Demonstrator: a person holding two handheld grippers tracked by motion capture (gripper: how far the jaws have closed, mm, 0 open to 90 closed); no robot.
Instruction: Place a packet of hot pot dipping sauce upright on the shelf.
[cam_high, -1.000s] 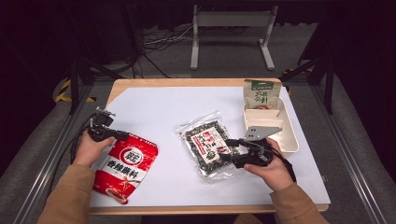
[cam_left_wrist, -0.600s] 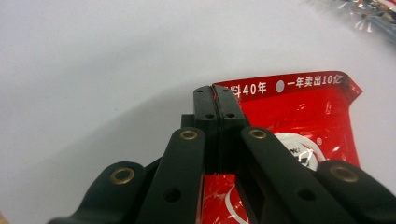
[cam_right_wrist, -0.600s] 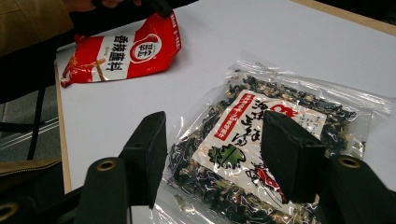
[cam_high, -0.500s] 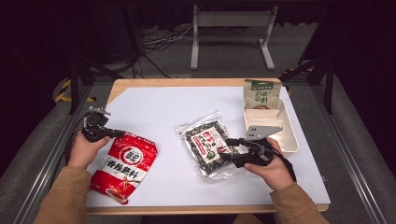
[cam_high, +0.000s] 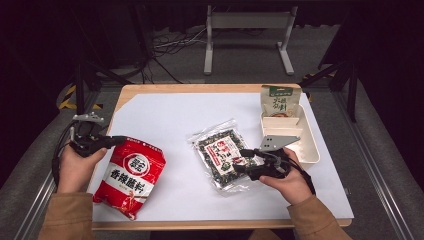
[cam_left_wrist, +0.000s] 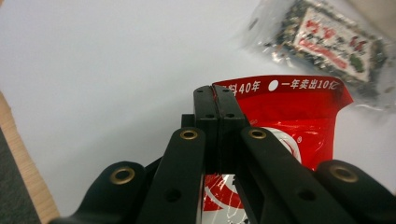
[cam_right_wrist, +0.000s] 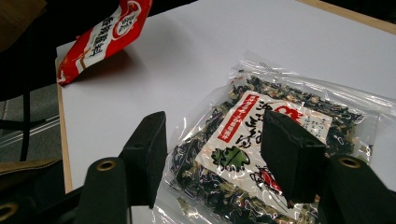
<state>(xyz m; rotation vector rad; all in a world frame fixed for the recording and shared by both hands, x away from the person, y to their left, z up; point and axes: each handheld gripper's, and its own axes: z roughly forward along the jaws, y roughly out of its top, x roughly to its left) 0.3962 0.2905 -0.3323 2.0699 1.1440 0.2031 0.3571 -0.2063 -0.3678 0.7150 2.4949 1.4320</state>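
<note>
Your left gripper (cam_left_wrist: 215, 100) is pinching the glossy red pouch's (cam_high: 131, 176) flat top edge; your right gripper (cam_right_wrist: 215, 158) is resting spread over the crinkly clear seaweed bag (cam_right_wrist: 280, 140) — dark flakes inside.

Green bag (cam_high: 279, 101): stands at the upper right, at the far end of the tray.
Tray (cam_high: 312, 146): cream, at the right.
Table (cam_high: 165, 112): white top, wooden edge.

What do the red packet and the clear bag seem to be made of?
Red packet: likely glossy printed plastic film; its surface shines and its inside looks silvery in the left gripper view. Clear bag: thin see-through plastic; it crinkles, glints, and shows dark dried leaves inside.
</note>
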